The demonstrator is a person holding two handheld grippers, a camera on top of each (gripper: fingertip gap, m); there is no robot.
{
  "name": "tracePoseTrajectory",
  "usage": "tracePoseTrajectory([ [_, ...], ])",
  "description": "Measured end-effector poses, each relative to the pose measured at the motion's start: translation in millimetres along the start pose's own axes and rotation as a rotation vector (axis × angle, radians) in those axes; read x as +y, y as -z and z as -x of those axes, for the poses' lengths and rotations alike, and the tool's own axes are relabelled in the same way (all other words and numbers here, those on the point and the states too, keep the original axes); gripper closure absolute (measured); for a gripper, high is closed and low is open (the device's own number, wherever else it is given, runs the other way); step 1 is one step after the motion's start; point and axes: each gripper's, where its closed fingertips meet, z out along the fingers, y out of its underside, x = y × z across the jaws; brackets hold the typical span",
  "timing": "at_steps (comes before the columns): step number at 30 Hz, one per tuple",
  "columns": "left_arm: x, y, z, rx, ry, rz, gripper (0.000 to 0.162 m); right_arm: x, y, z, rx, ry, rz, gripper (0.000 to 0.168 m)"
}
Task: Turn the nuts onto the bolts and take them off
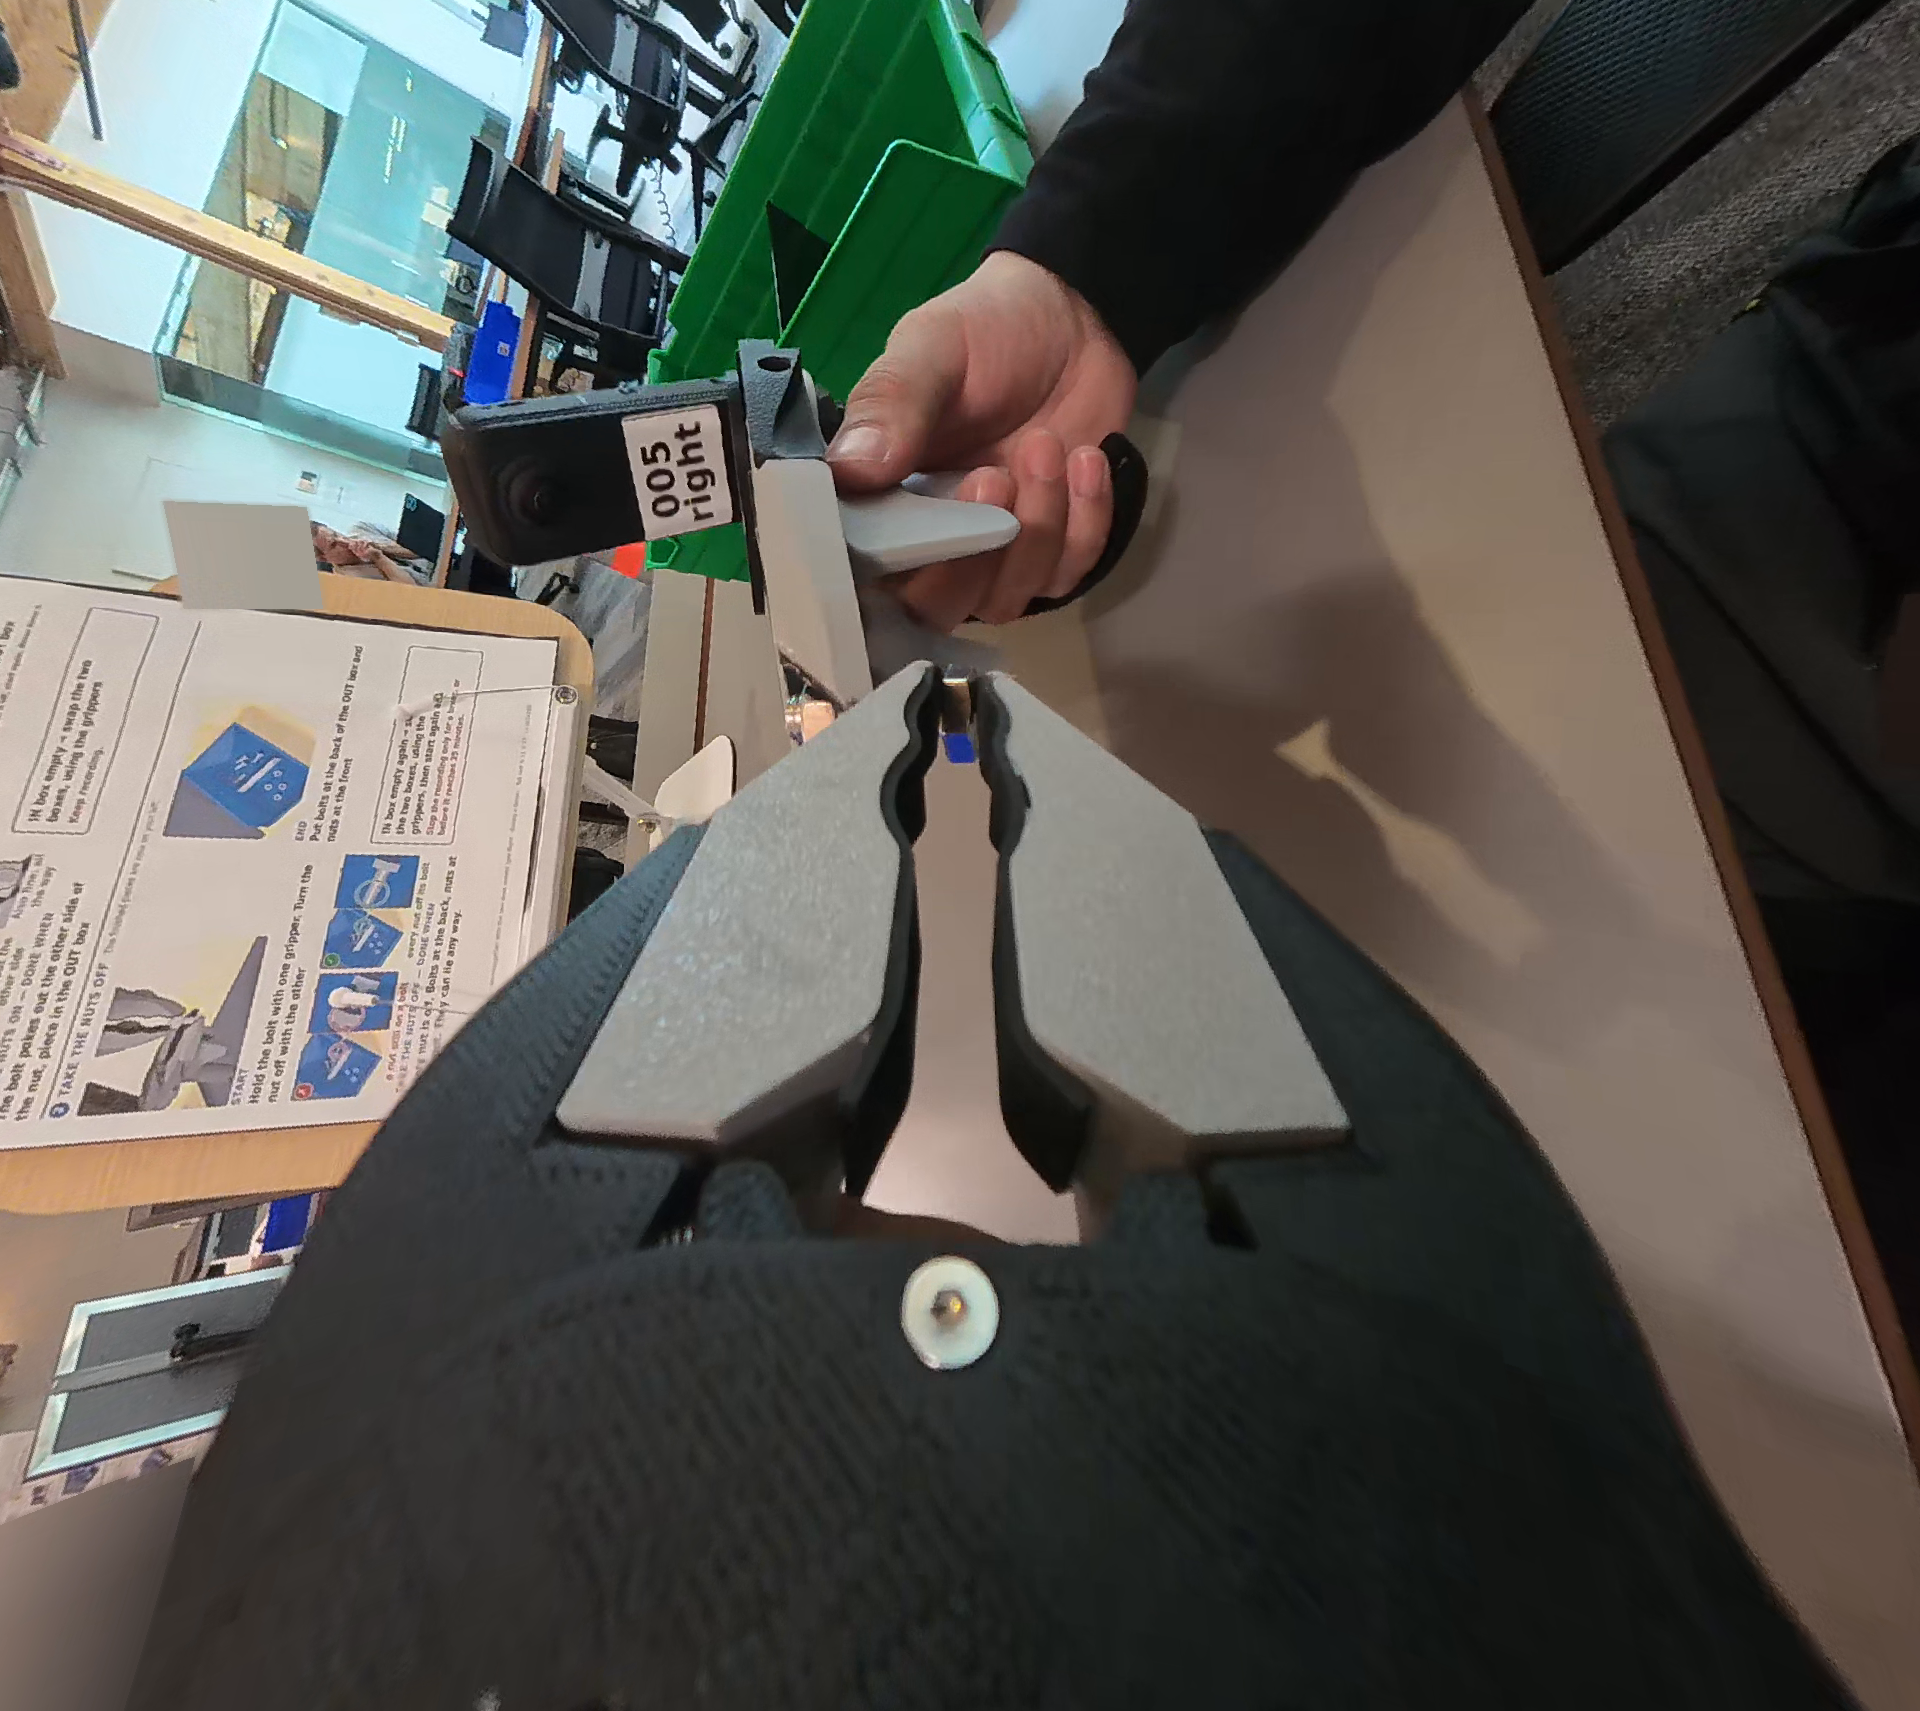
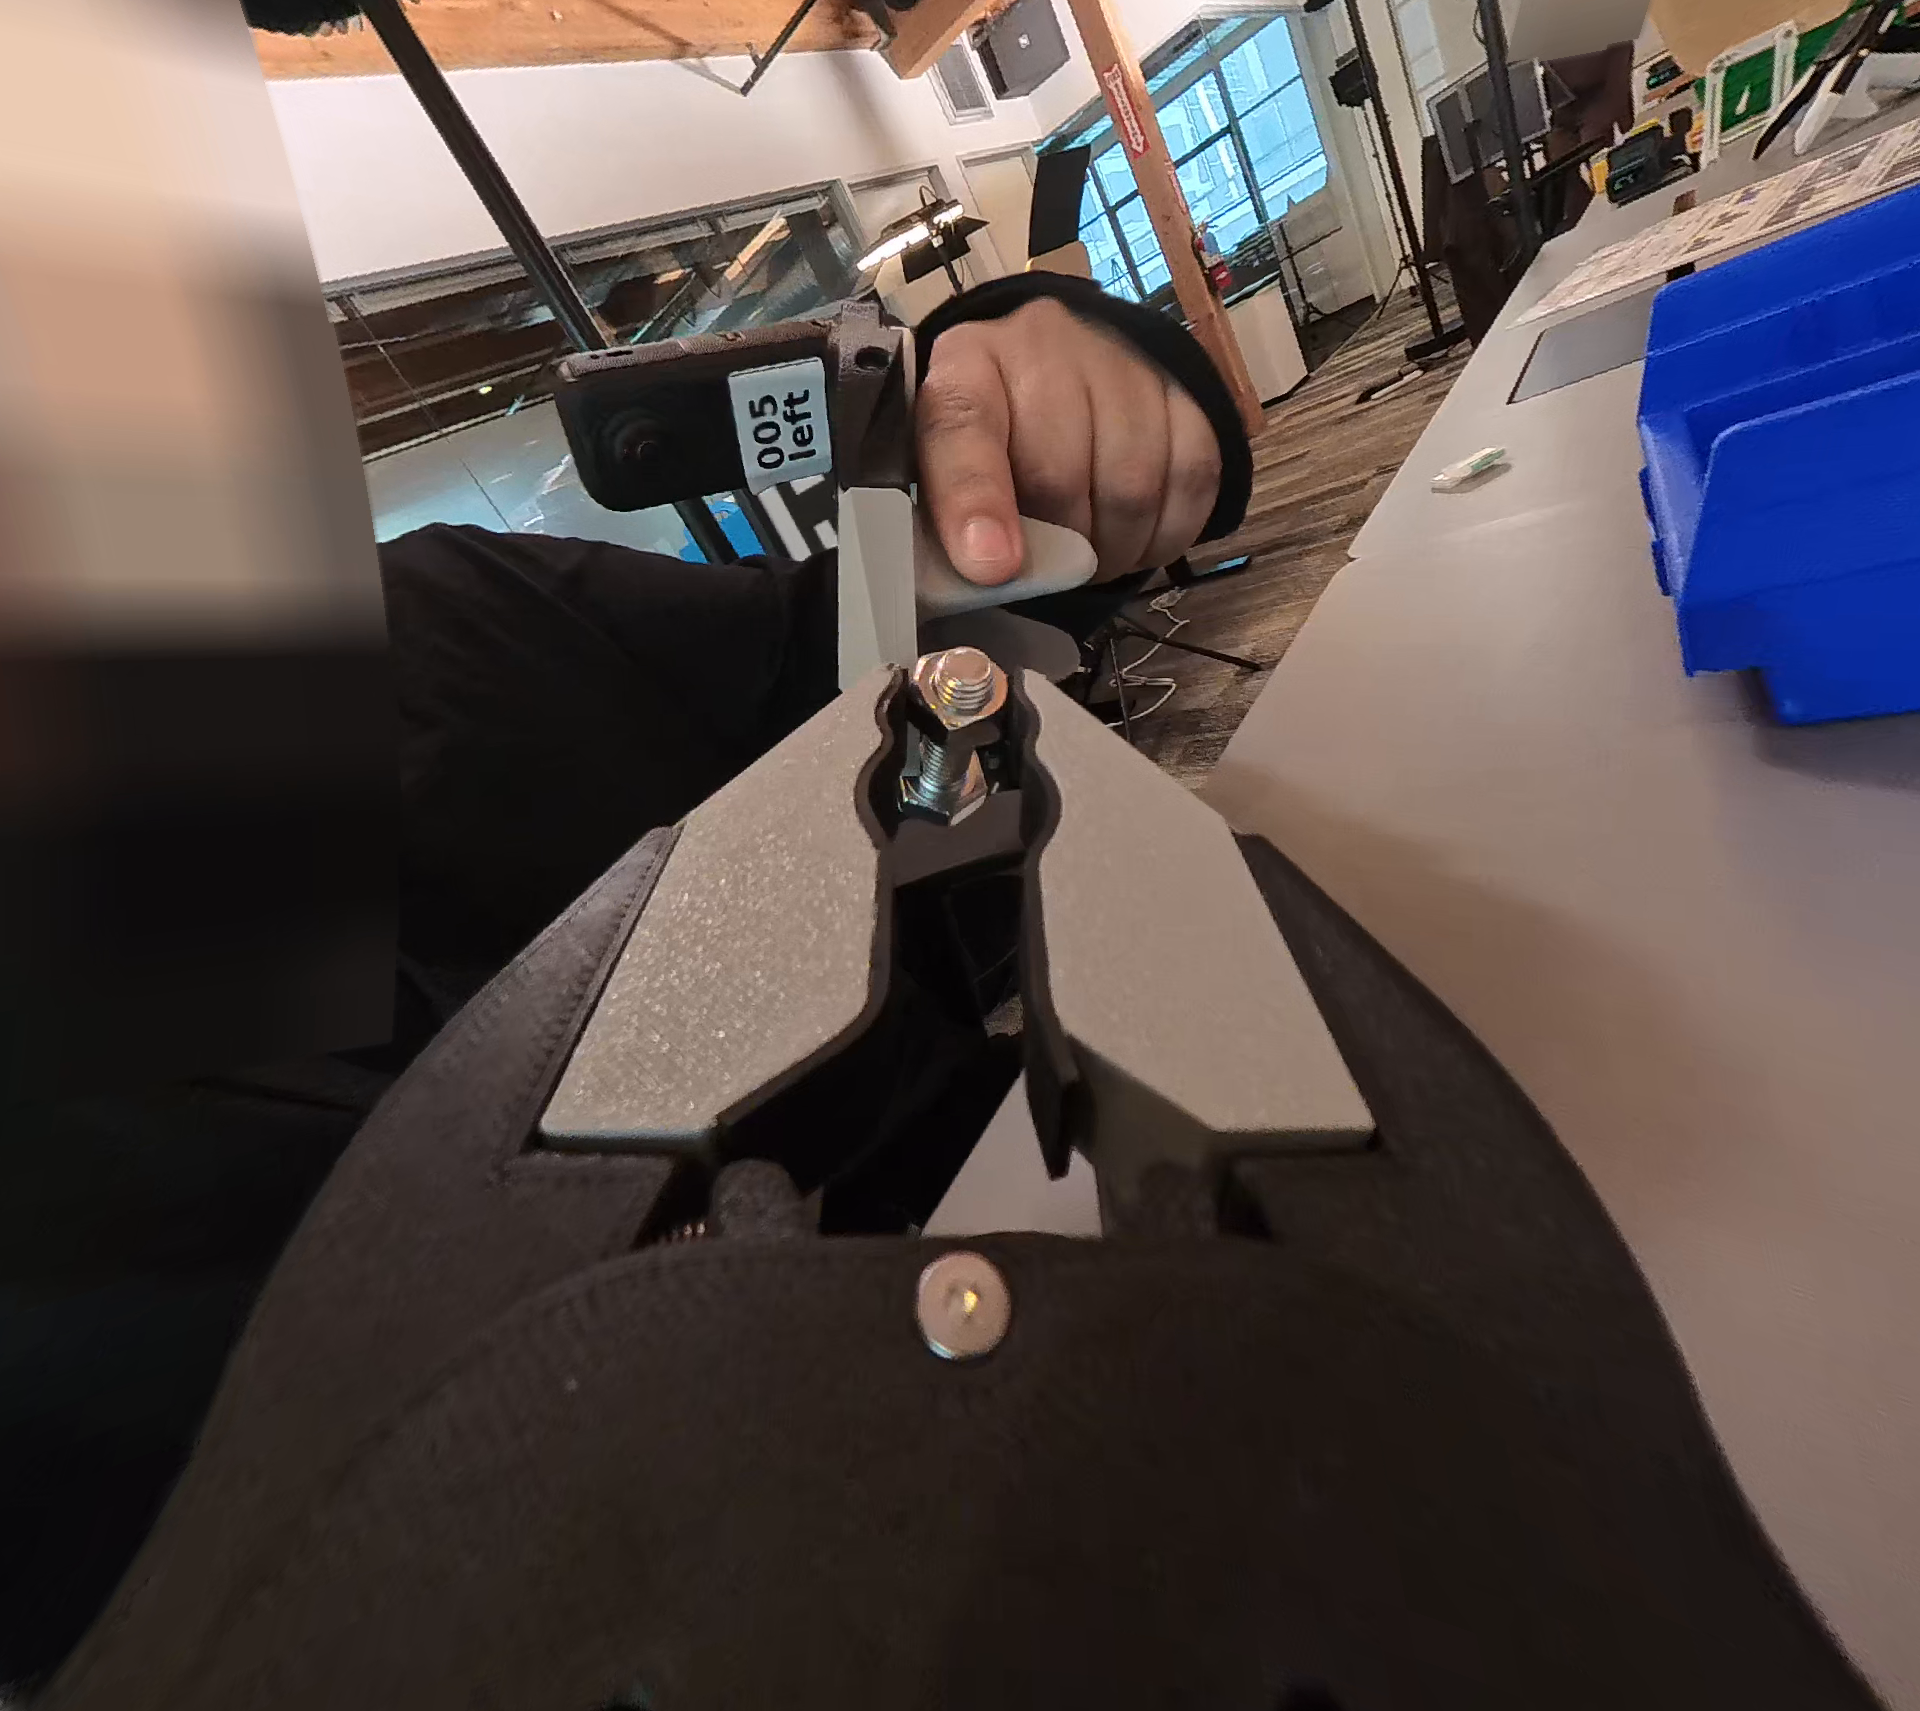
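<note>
My right gripper (image 2: pixel 958 690) is shut on a silver nut (image 2: pixel 961 682) that sits near the end of a threaded bolt (image 2: pixel 935 757). The bolt's tip pokes out past the nut. The bolt's hex head (image 2: pixel 940 804) lies deeper between the jaws. My left gripper (image 1: pixel 956 695) is shut on a small metal piece (image 1: pixel 958 700) at its tips, which looks like the bolt's other end. The two grippers meet tip to tip above the table edge. A hand holds the right gripper (image 1: pixel 800 560) in the left wrist view and the left gripper (image 2: pixel 873 581) in the right wrist view.
A green bin (image 1: pixel 883 155) stands on the table (image 1: pixel 1403 830) behind the right gripper. A blue bin (image 2: pixel 1787 466) stands on the table (image 2: pixel 1558 934) to my right, with a small white item (image 2: pixel 1467 468) beyond it. An instruction sheet (image 1: pixel 260 861) lies on a board at left. My two grippers' fingertips are within a few centimetres of each other.
</note>
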Motion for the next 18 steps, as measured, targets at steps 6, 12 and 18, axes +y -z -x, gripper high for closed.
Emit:
tracePoseTrajectory([
  [6,11.0,-2.8,0.1,-0.039,0.030,0.001,0.157,1.8,2.3,-12.4,0.053,-0.027,0.002,0.153],
  [12,25.3,-1.9,3.2,-0.101,0.163,-0.015,0.151,4.7,9.0,-31.8,0.148,-0.048,0.008,0.153],
  [18,46.3,7.0,13.7,-0.204,0.430,-0.074,0.148,13.6,15.7,-57.2,0.298,-0.038,0.056,0.153],
])
